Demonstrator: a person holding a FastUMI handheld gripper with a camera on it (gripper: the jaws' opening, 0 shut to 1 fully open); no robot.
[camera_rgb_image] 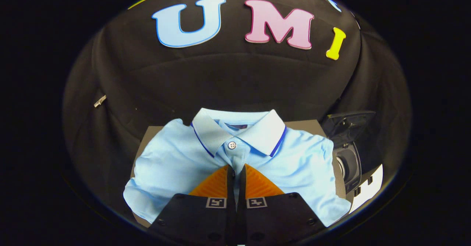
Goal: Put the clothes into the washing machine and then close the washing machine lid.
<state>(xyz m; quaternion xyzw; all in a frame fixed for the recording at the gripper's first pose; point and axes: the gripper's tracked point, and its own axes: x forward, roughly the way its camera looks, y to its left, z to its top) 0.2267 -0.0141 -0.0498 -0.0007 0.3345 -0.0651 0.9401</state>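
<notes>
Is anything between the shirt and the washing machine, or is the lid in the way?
Nothing visible blocks the way. The gripper has its fingers nearly closed, pinching the placket of the light blue shirt. The washing machine sits just beyond the shirt's sleeve, with its lid raised and the opening exposed.

matt knit cloth shirt point(176, 165), ribbed fingers point(217, 183)

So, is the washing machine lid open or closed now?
Open: the lid stands raised above the washing machine, beside the shirt. The gripper looks shut on the shirt.
</notes>
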